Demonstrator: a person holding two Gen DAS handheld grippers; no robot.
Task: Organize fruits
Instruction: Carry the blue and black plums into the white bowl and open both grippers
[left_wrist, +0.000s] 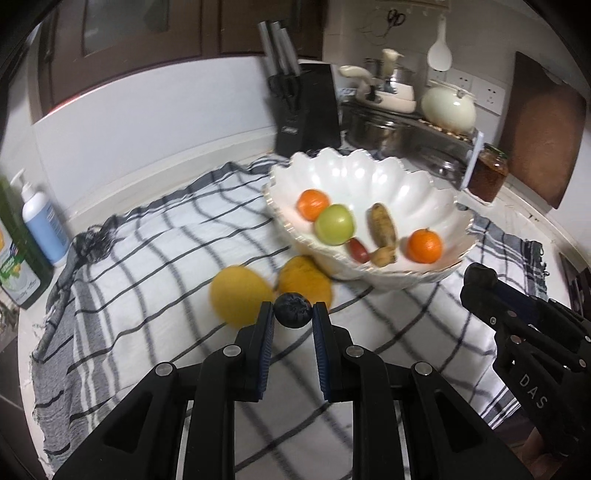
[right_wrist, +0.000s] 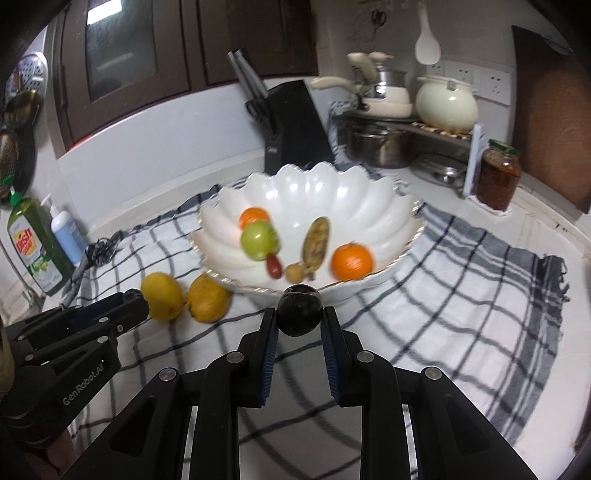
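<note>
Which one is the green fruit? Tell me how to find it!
Look for the big white scalloped bowl on the checked cloth. Inside, toward its left side, sits the green fruit, just in front of an orange. It is the only green, round thing in the bowl.

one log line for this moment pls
left gripper: shut on blueberry | right gripper: shut on dark plum | bowl: holds fruit | two yellow fruits on cloth

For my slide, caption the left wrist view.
Left gripper holds a blueberry near the fruit bowl.
</note>
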